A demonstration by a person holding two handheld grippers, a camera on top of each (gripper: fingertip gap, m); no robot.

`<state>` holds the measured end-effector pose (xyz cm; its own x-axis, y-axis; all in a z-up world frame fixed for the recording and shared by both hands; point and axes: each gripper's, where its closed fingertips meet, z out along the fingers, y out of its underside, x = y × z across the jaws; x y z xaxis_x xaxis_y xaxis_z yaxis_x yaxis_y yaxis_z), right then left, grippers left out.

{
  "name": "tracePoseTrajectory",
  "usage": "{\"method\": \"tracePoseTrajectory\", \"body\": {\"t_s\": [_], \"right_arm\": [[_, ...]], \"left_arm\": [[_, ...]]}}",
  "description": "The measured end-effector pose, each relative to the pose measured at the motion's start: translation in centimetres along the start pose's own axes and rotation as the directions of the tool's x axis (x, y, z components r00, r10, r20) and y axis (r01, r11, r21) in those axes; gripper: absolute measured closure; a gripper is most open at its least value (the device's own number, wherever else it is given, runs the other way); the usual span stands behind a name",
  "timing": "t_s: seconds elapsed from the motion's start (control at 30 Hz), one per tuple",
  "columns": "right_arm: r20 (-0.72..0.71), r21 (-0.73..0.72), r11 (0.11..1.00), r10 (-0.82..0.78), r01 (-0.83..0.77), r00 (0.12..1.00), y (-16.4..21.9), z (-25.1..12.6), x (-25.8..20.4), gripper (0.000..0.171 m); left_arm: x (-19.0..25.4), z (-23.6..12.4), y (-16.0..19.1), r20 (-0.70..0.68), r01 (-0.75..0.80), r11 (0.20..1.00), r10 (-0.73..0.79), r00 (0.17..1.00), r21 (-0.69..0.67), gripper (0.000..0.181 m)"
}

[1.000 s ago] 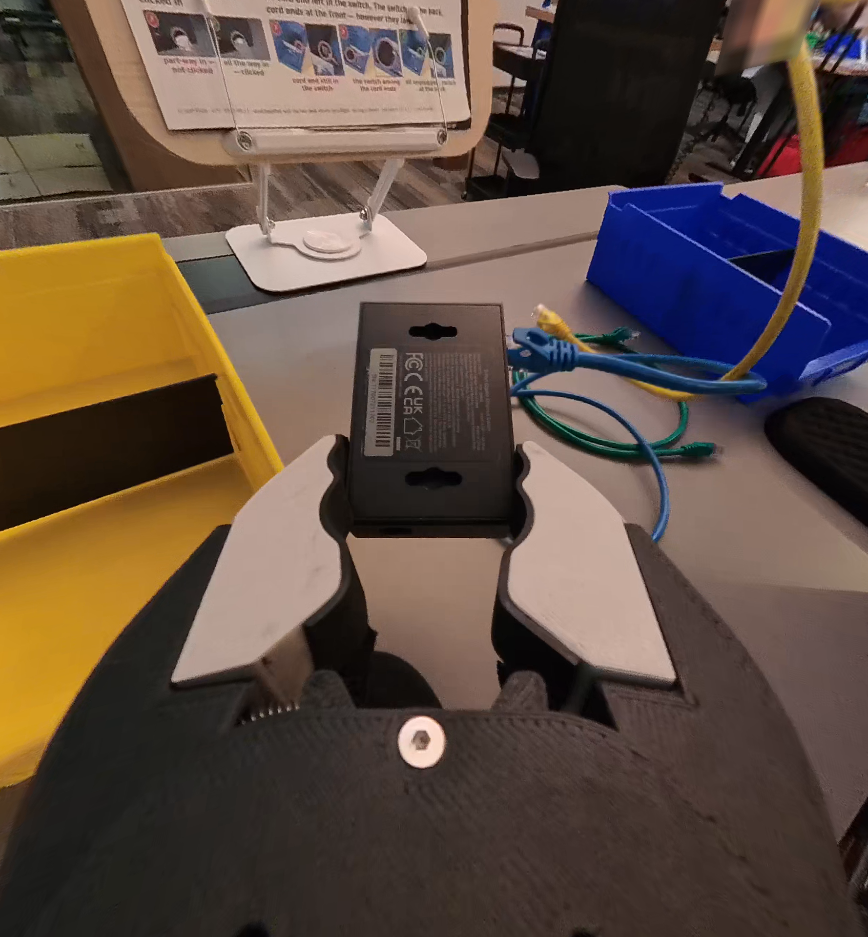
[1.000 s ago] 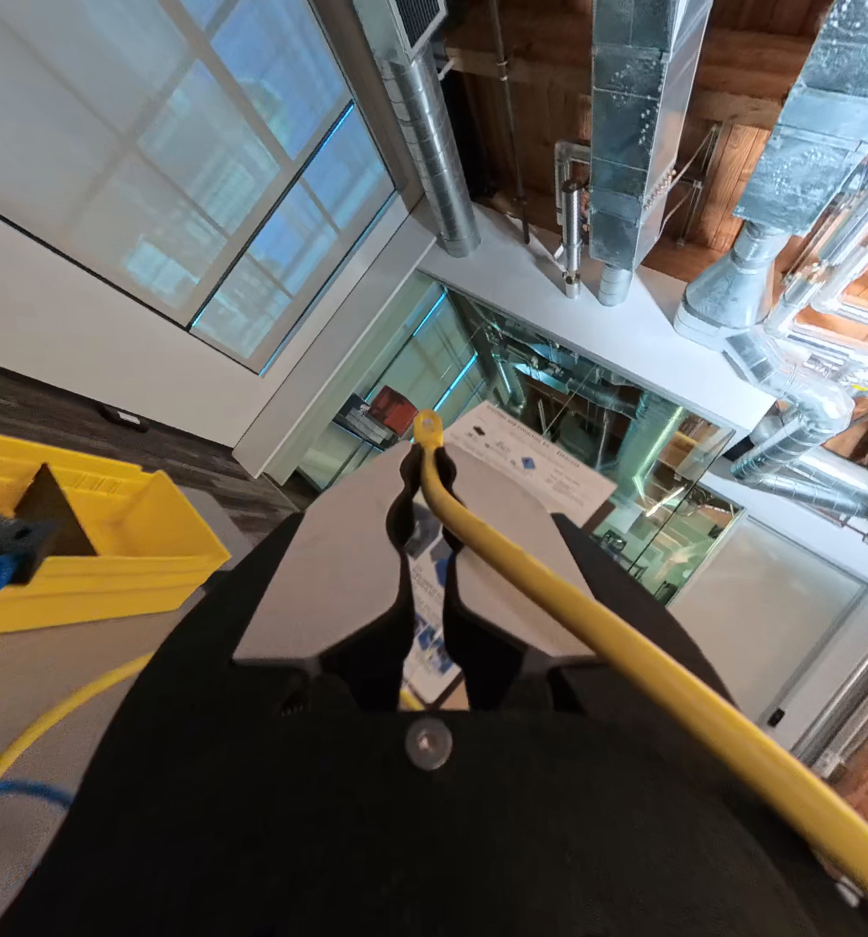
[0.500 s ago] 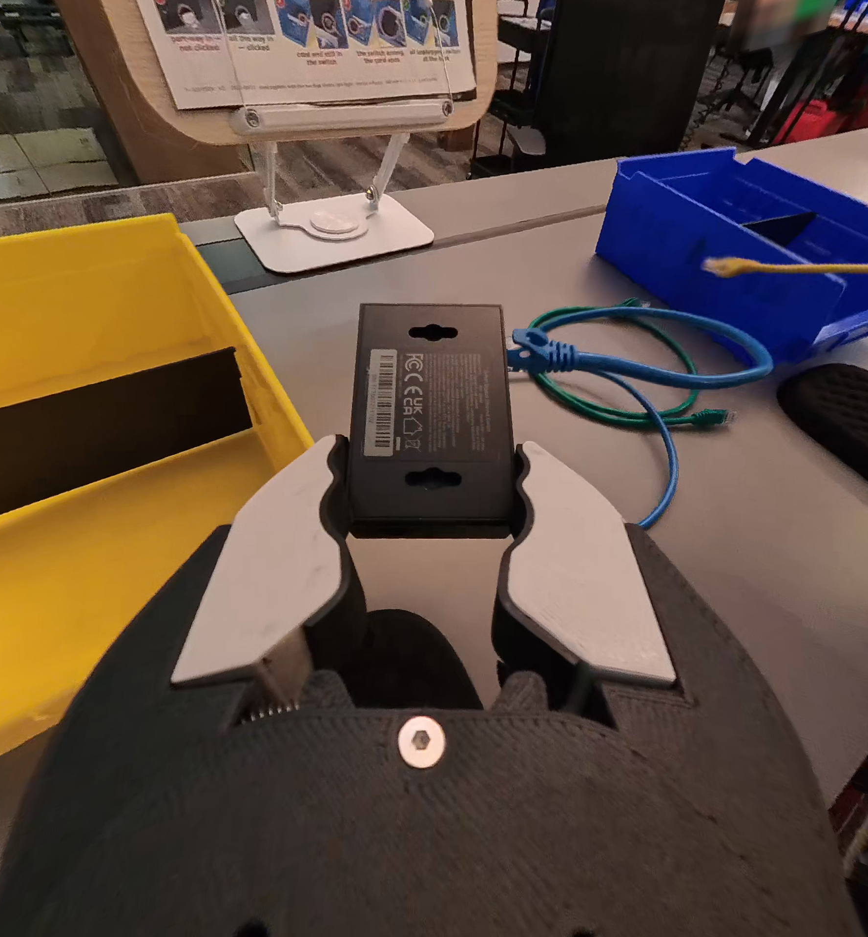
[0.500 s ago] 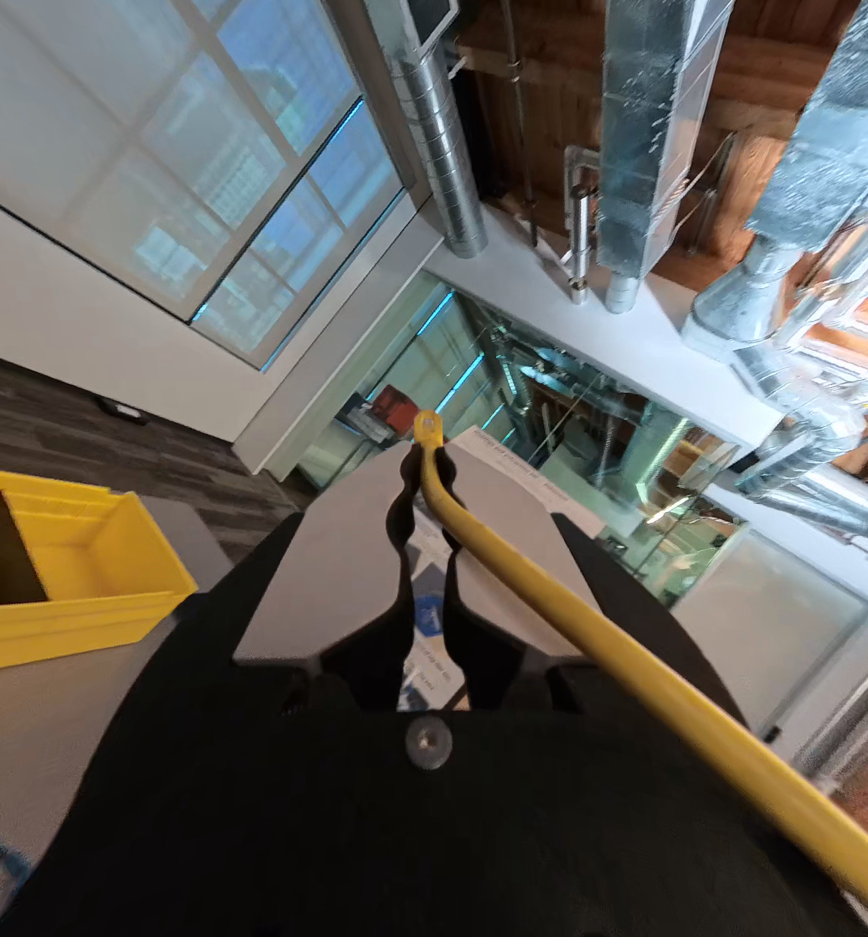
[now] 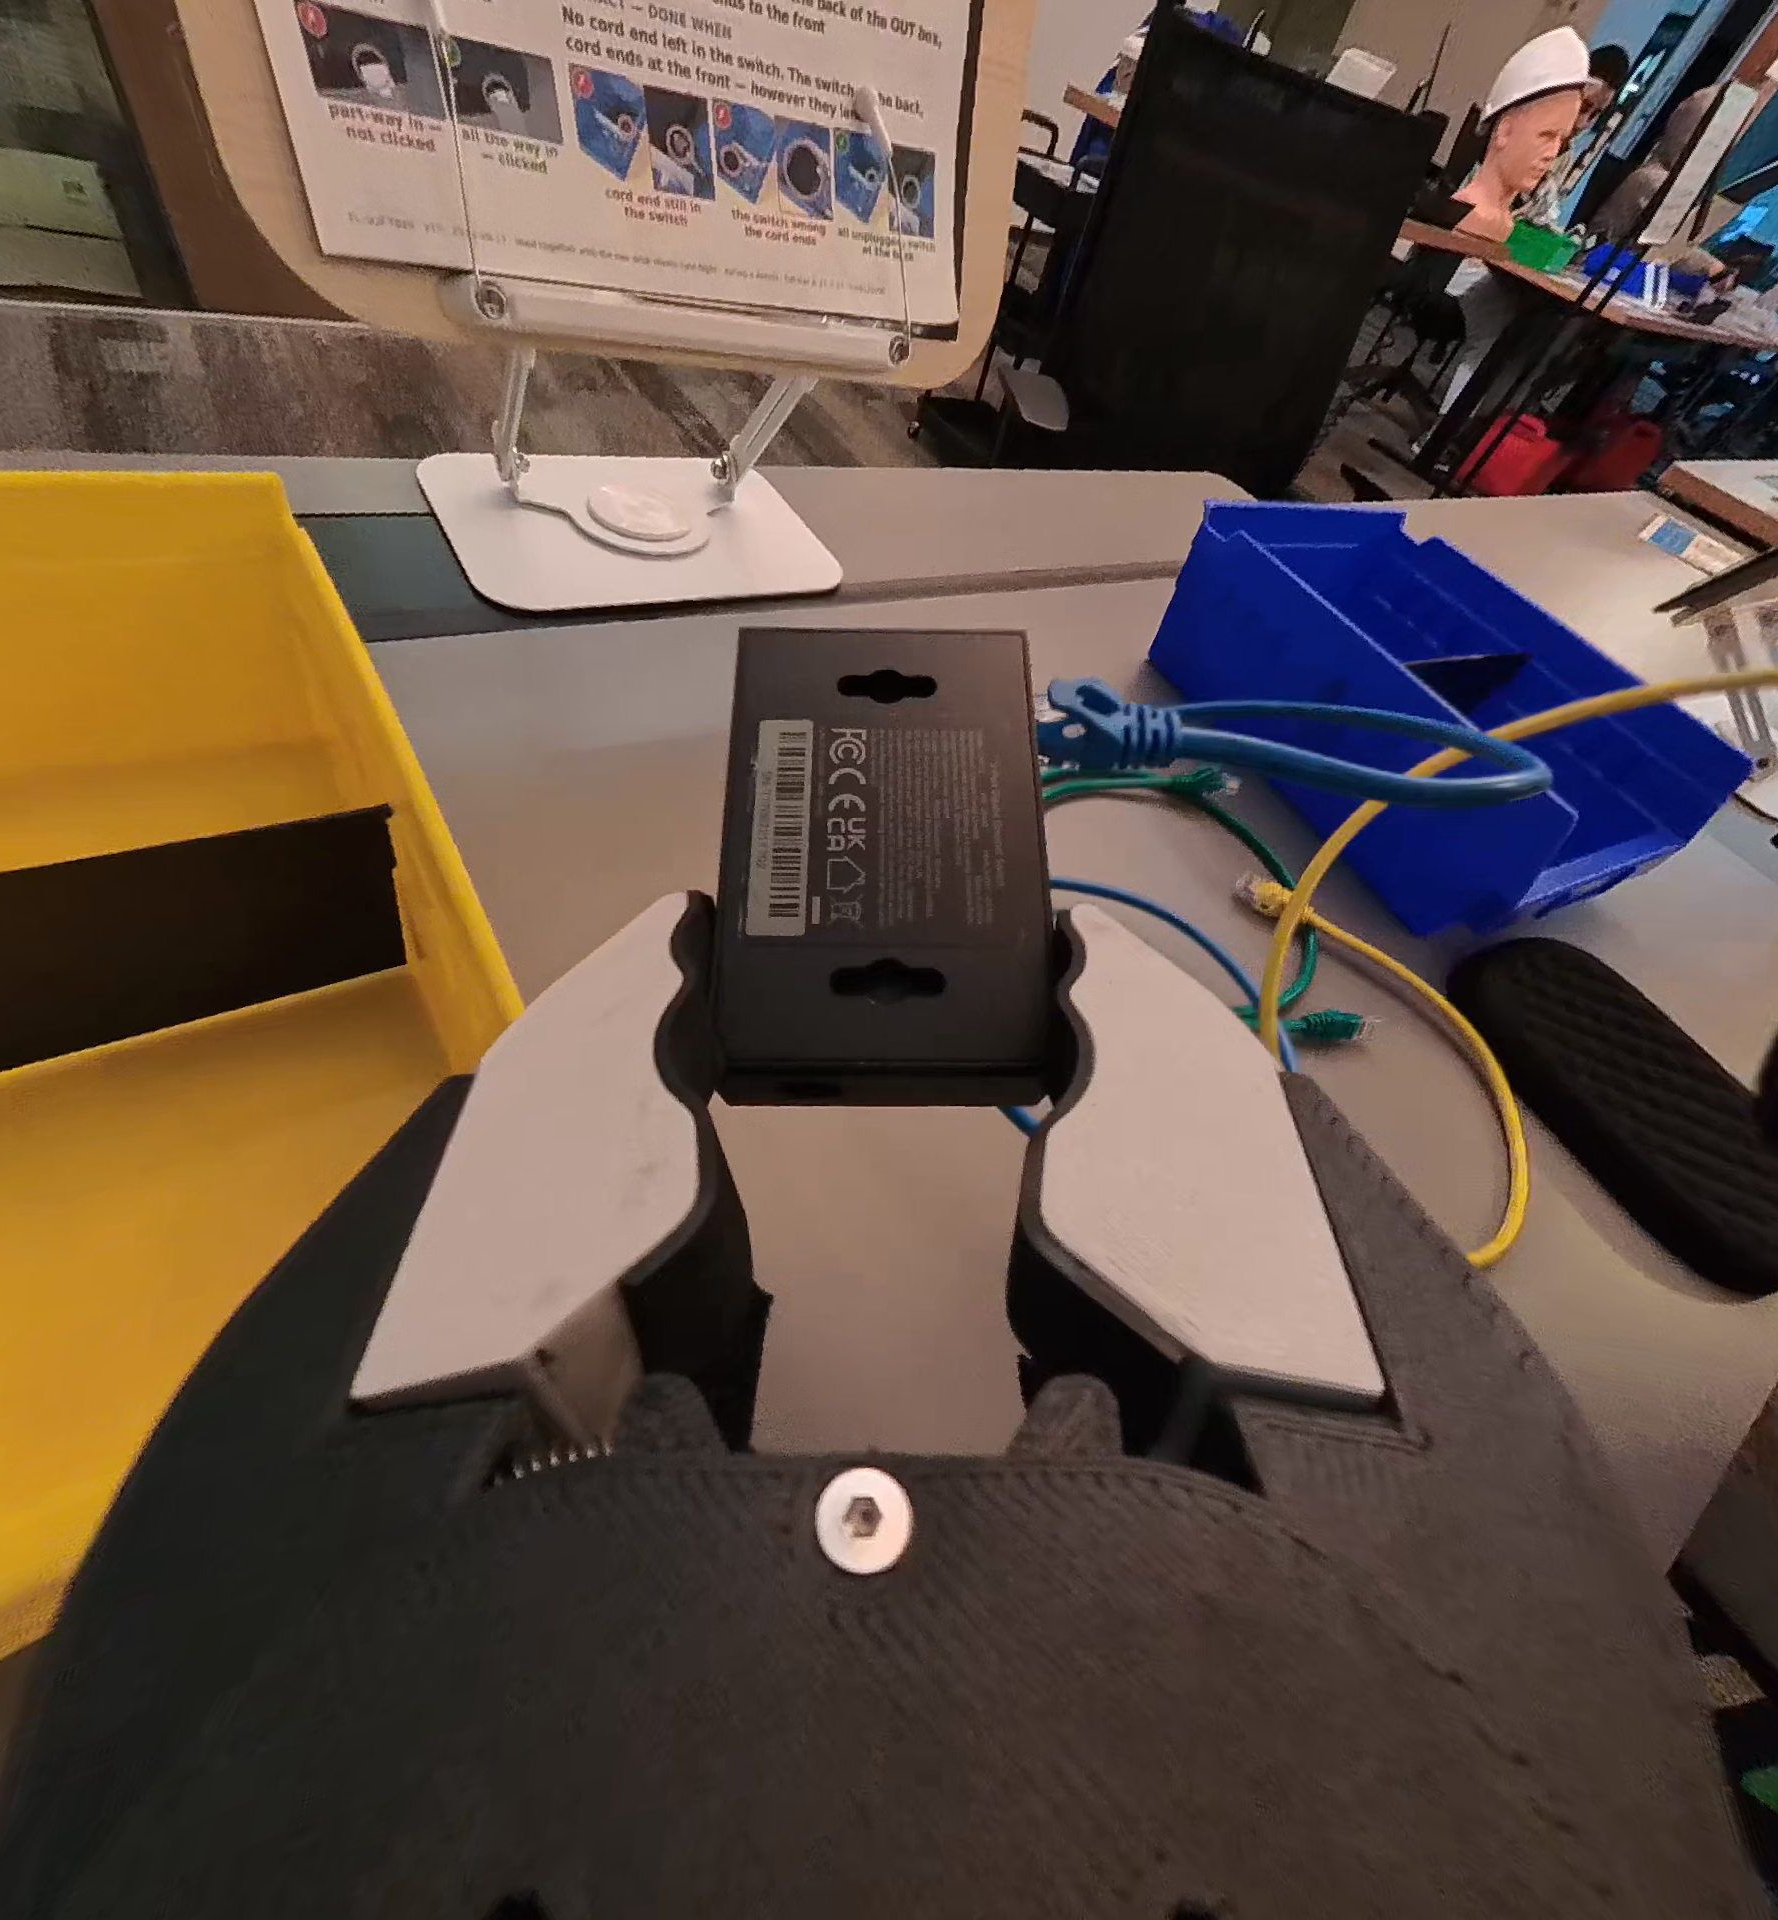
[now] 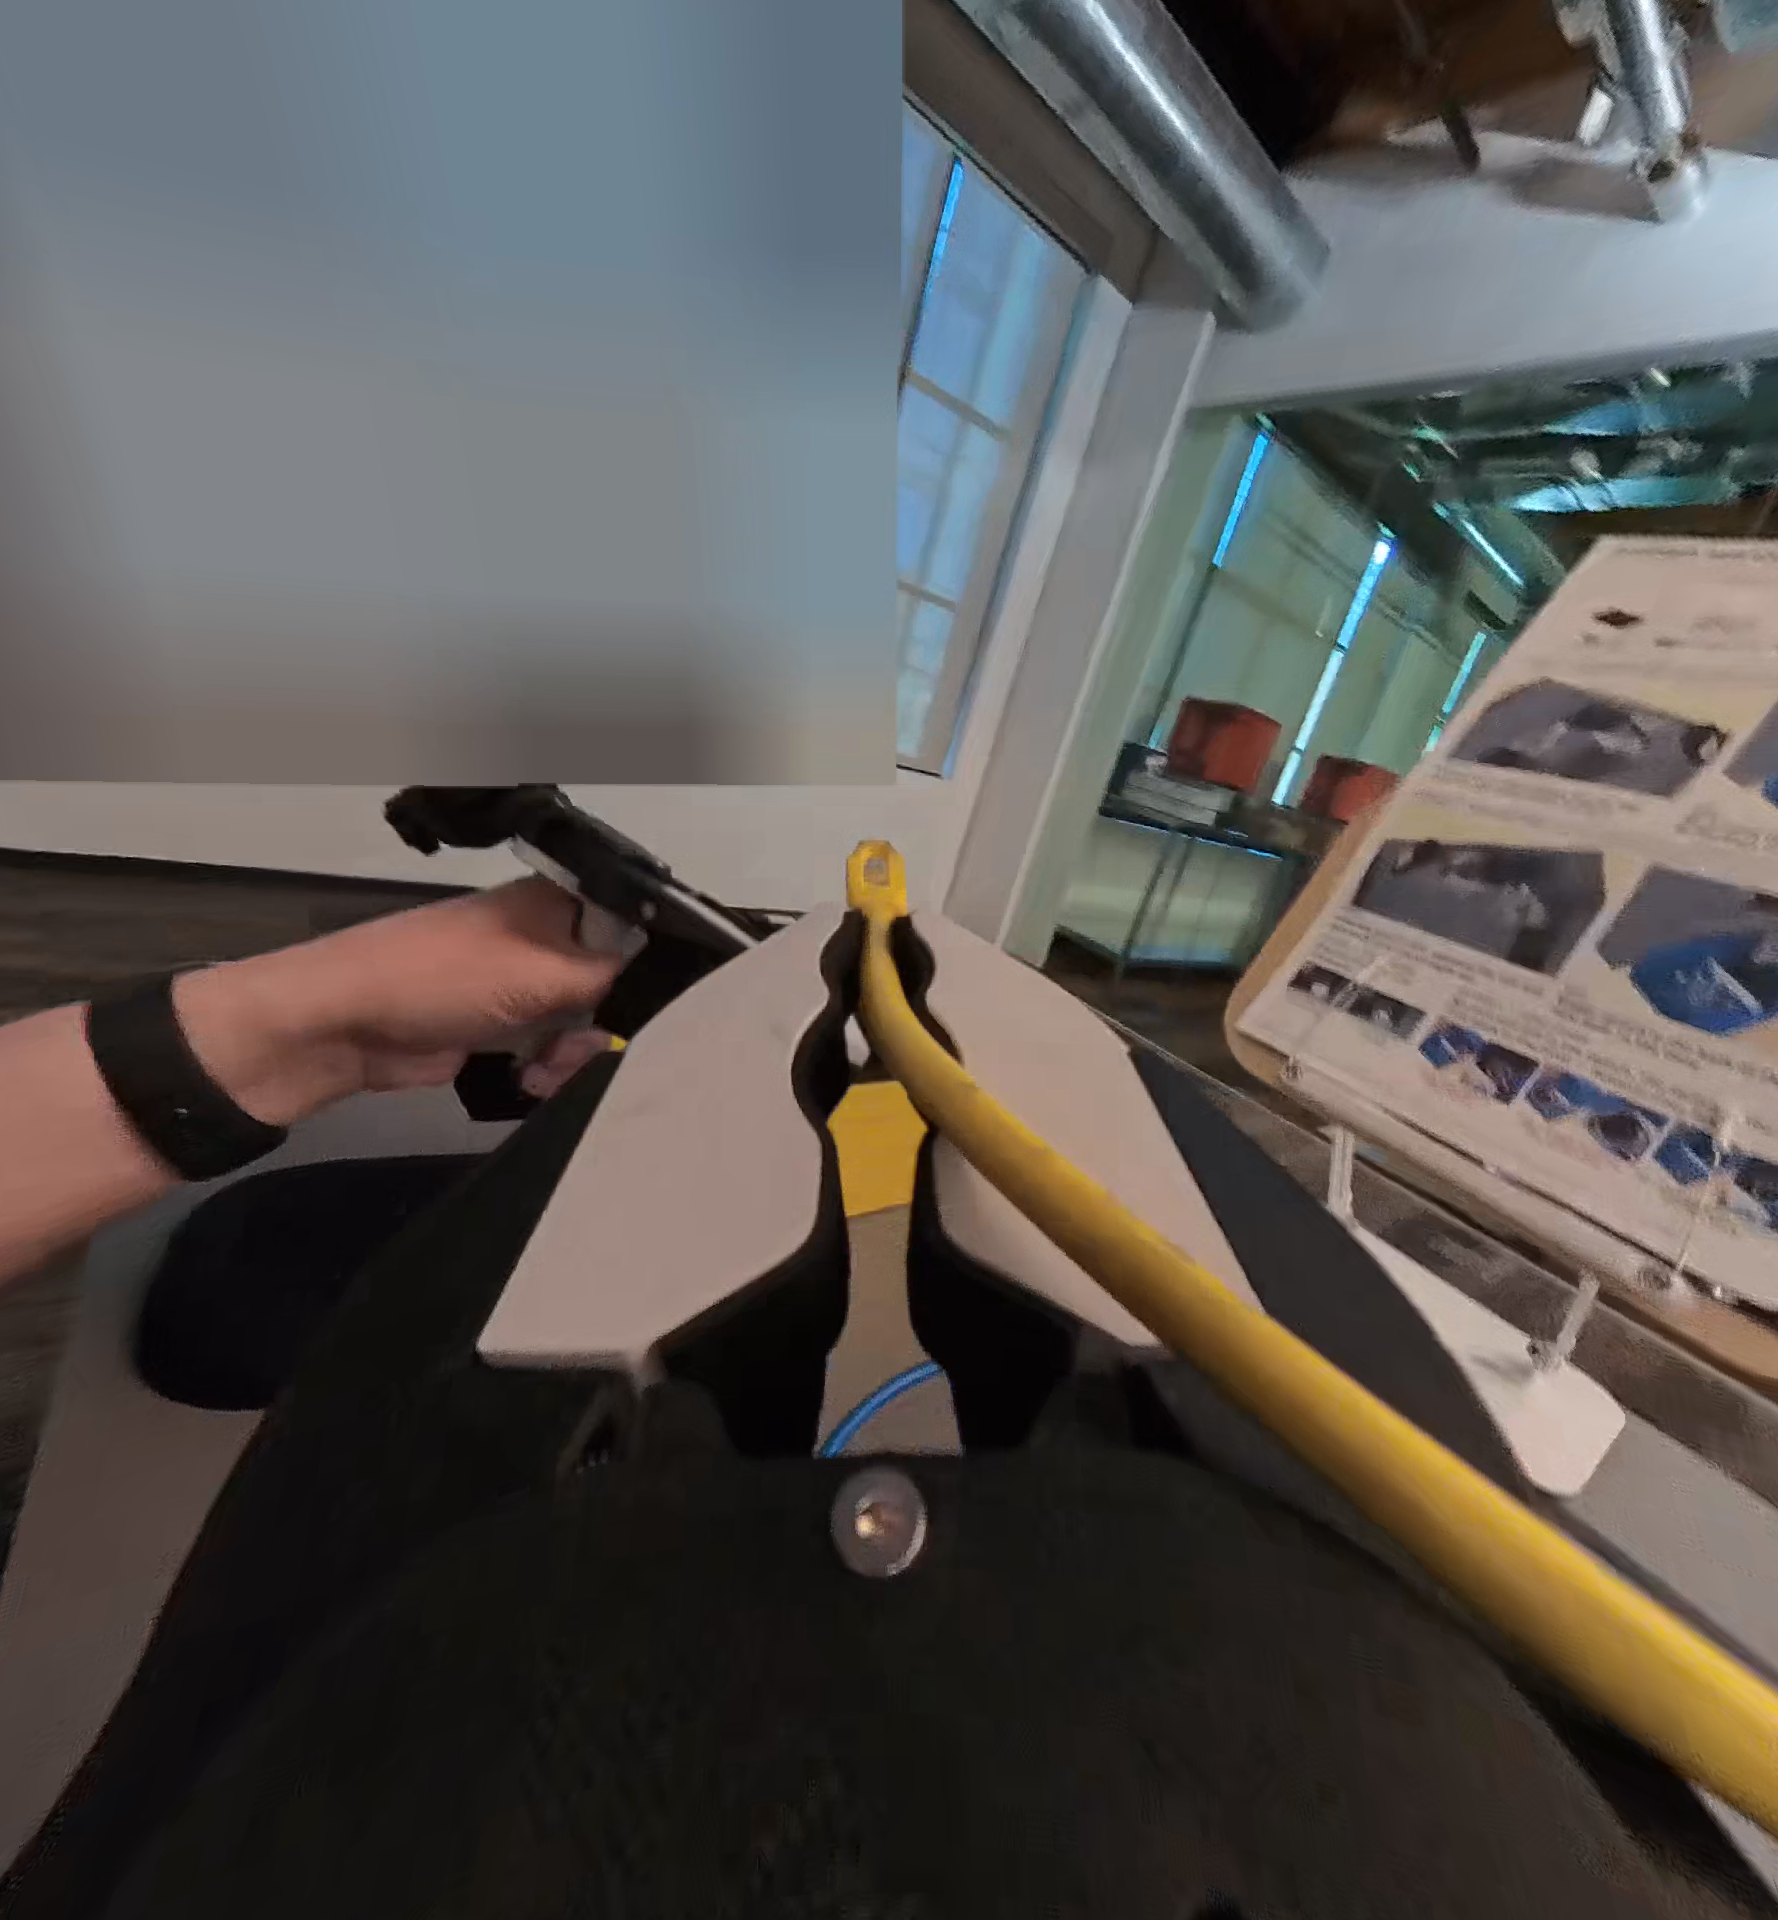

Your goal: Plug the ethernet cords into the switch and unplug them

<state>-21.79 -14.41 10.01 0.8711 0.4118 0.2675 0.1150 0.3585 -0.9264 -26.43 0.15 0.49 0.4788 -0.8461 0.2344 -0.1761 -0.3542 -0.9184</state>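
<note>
Three cords (image 5: 1280,743), one switch (image 5: 880,842)

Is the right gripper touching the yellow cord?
Touching. The right wrist view shows the right gripper shut on the yellow cord, just behind its plug.

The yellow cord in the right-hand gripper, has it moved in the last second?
Yes. The right gripper, shut on the yellow cord, has tipped down: ceiling ducts filled its view before, now the instruction board is level ahead.
</note>
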Motion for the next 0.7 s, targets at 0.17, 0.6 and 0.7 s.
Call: {"method": "tracePoseTrajectory", "body": {"t_s": [0.17, 0.6, 0.7], "right_arm": [[-0.011, -0.063, 0.997, 0.039, -0.039, 0.999, 4.6, 2.0, -0.6, 0.165], [-0.033, -0.063, 0.984, -0.166, 0.164, 0.986, 6.6, 4.6, 0.8, 0.165], [-0.040, -0.072, 0.978, -0.197, 0.194, 0.980, 6.9, 4.8, 1.0, 0.165]], "left_arm": [[0.5, -0.1, -0.9, -0.004, -0.014, 1.000, 0.014, 1.000, 0.018, 0.121], [2.0, -0.9, -1.6, 0.016, -0.086, 0.996, 0.085, 0.996, 0.016, 0.121], [2.3, -0.8, -1.6, 0.012, -0.088, 0.996, 0.088, 0.996, 0.020, 0.121]]}}
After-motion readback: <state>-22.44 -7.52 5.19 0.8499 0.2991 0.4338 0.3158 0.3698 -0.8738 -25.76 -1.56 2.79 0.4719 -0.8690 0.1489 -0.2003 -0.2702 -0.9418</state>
